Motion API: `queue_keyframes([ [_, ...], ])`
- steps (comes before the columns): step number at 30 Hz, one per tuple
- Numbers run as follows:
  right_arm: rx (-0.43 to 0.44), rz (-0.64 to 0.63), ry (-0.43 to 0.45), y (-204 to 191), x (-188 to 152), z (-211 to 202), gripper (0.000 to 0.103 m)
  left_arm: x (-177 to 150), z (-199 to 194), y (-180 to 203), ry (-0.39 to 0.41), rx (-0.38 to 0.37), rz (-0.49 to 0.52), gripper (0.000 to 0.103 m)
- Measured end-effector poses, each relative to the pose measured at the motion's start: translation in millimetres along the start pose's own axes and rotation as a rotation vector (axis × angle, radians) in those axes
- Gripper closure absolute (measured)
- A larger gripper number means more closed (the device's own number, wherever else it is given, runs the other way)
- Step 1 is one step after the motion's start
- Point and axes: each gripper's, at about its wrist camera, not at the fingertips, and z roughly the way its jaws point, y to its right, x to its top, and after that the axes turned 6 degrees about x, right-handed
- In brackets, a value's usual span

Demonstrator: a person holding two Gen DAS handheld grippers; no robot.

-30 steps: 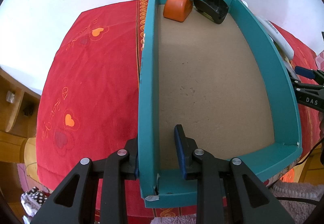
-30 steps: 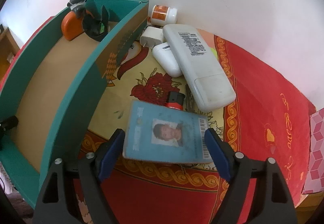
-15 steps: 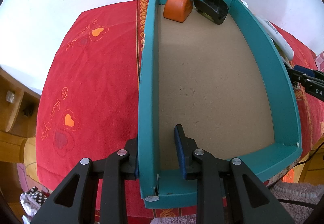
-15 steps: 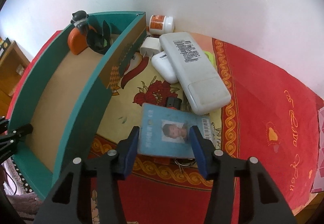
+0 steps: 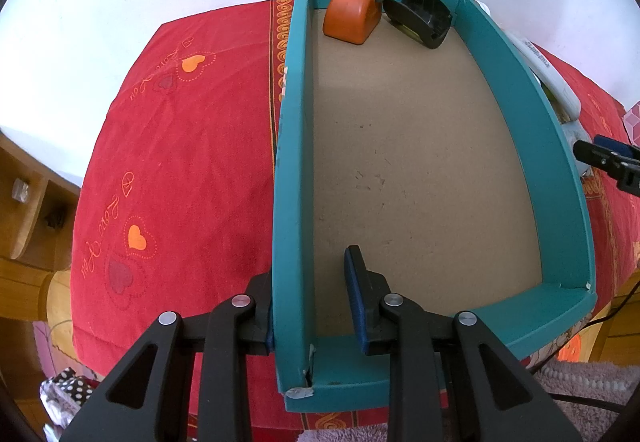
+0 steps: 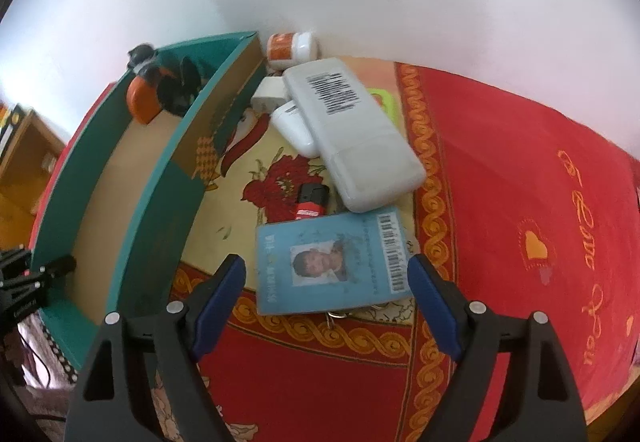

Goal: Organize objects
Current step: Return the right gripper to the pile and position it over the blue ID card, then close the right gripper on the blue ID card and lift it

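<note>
A teal cardboard box (image 5: 540, 178) lies on a red bedspread. At its far end stand an orange block (image 5: 352, 18) and a black holder (image 5: 424, 18). My left gripper (image 5: 308, 266) straddles the box's left wall: the left pad lies against the outside, while a strip of brown floor shows between the wall and the right pad. A pale blue ID card (image 6: 332, 266) lies flat on the cloth. My right gripper (image 6: 327, 262) hovers over it, its jaws opening wide, and neither pad touches the card.
Beyond the card lie a red and black lighter (image 6: 312, 200), a large white remote (image 6: 352, 134), a smaller white remote (image 6: 294, 126), a white plug (image 6: 270, 94) and an orange-labelled bottle (image 6: 290, 48) by the wall. Wooden furniture stands to the left.
The right jaws narrowed around the card, then spread wide again, and the gripper drew back from it. The card lies slightly turned. The left gripper has not moved.
</note>
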Motion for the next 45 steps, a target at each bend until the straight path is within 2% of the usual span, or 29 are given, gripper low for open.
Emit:
queue_keyframes([
  [5, -0.035, -0.095, -0.058, -11.9, 4.4, 16.0, 0.019, 0.1, -0.6, 0.5, 0.002, 0.001, 0.002, 0.075],
  [12, -0.055, -0.134, -0.095, -15.3, 12.7, 26.5, 0.019, 0.3, -0.7, 1.5, 0.003, 0.003, 0.003, 0.075],
  [15, -0.011, -0.102, -0.083, -11.4, 14.3, 18.9, 0.019, 0.3, -0.5, 2.2, 0.003, 0.003, 0.002, 0.075],
  [18, 0.018, -0.064, -0.111, -1.7, 16.0, 19.7, 0.0, 0.3, -0.5, 2.2, 0.004, 0.003, 0.002, 0.075],
  [24, 0.032, -0.065, -0.164, 1.7, 20.0, 32.3, 0.0, -1.0, -2.1, 4.3, 0.01, 0.003, 0.002, 0.075],
  [28, 0.004, -0.119, -0.202, -6.6, 24.6, 49.8, 0.0, -1.3, -2.6, 5.0, 0.01, 0.004, 0.002, 0.075],
  [31, 0.0, -0.108, -0.228, -8.0, 27.2, 64.0, 0.0, -1.4, -3.2, 5.8, 0.011, 0.003, 0.005, 0.075],
  [36, -0.004, -0.106, -0.237, -10.5, 30.3, 74.6, 0.0, -1.6, -3.8, 6.3, 0.011, 0.003, 0.007, 0.075],
  [38, -0.007, -0.098, -0.241, -5.5, 32.8, 76.1, 0.002, -1.7, -3.8, 6.3, 0.011, 0.003, 0.007, 0.075],
  [39, -0.012, -0.086, -0.236, -5.0, 34.3, 77.2, 0.007, -1.7, -3.9, 6.3, 0.011, 0.003, 0.007, 0.075],
  [45, -0.041, -0.053, -0.217, 5.2, 39.0, 74.2, 0.009, -1.6, -4.1, 6.2, 0.012, 0.003, 0.005, 0.075],
])
